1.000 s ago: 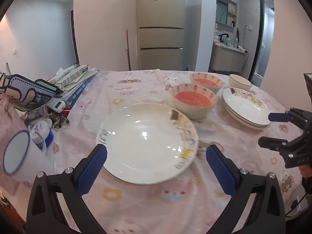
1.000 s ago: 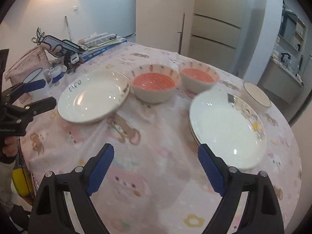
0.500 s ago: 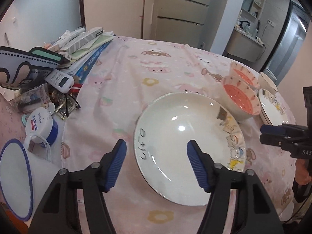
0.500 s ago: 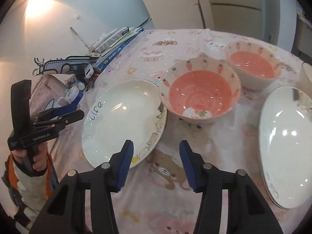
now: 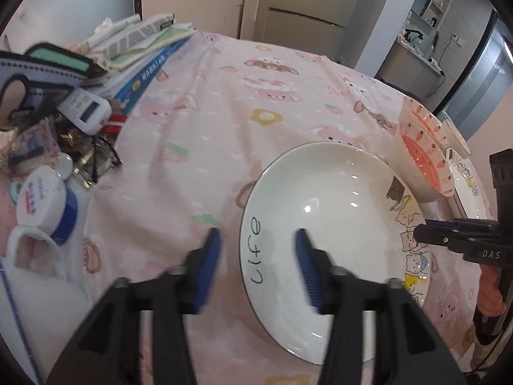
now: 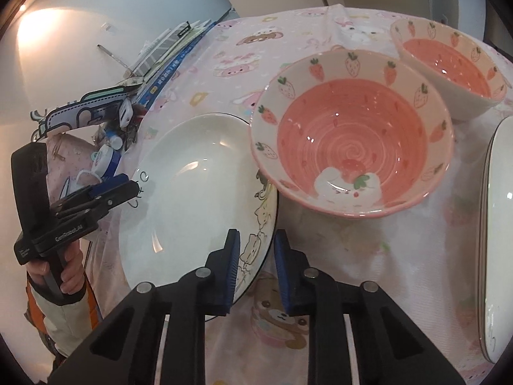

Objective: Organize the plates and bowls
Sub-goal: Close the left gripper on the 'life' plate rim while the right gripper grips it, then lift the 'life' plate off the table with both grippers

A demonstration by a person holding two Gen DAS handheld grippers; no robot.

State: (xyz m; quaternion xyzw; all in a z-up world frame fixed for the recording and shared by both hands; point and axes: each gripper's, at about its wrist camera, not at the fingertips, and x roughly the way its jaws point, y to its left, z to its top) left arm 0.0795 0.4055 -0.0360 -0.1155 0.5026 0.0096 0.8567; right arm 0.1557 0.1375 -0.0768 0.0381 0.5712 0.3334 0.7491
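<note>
A white deep plate (image 5: 320, 199) with "Life" written on its rim lies on the pink tablecloth. My left gripper (image 5: 258, 266) straddles that lettered rim, one finger outside and one inside. Its jaws are closing and a gap still shows at the pads. My right gripper (image 6: 256, 266) straddles the opposite rim of the plate (image 6: 192, 199), where the cartoon cats are. Its jaws are closing too, narrow around the rim but not clearly pressing it. Just beyond stands a pink strawberry bowl (image 6: 352, 134), with a second one (image 6: 449, 70) behind it. A stack of white plates (image 6: 497, 224) lies at the right.
Books and folders (image 5: 144, 51), a white remote (image 5: 86, 109), a blue-and-white jar (image 5: 48, 202) and a mug (image 5: 29, 256) crowd the table's left side. A small white bowl (image 5: 455, 134) sits behind the pink bowl (image 5: 420, 163). A person's hand (image 6: 64, 272) holds the left gripper.
Both grippers have come down and forward to the white plate, one at each side of its rim. Their jaws have narrowed from wide open to a small gap.
</note>
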